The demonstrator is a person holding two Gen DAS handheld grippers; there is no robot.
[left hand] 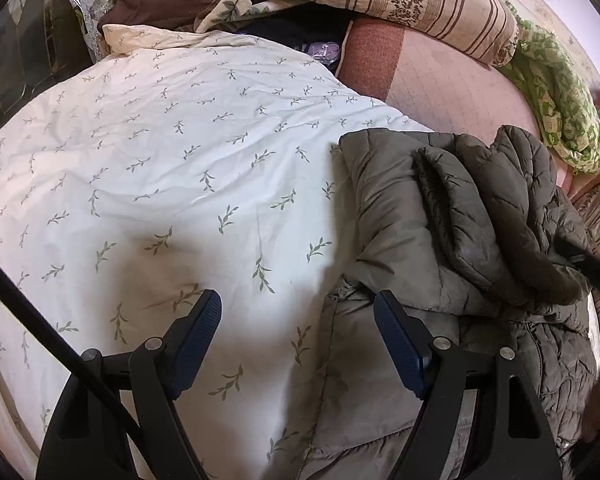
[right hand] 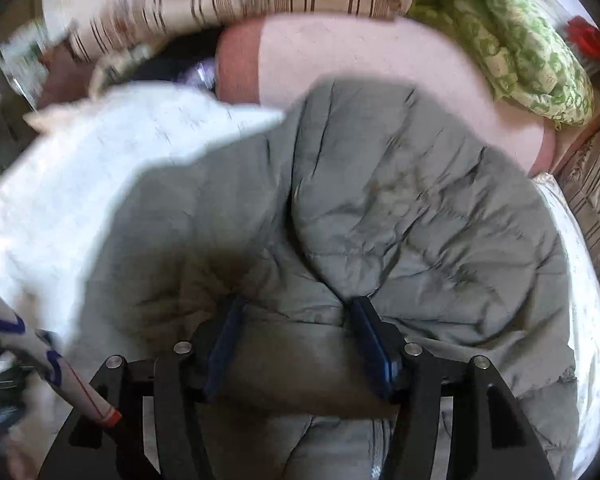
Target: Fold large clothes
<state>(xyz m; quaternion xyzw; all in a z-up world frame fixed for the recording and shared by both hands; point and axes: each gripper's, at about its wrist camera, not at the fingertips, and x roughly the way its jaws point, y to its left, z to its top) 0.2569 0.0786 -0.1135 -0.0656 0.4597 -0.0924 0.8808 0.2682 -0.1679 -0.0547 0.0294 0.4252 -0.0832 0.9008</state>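
Grey padded jacket lying part-folded on the bed's leaf-print quilt. Left gripper gapes wide, holding nothing, at the jacket's near edge. Right gripper straddles a fold, jaws parted, pads apparently not pressing. Risk: puffy layers may spring open once released. No containers in view.

Soft daylight; blurred right-wrist fisheye view
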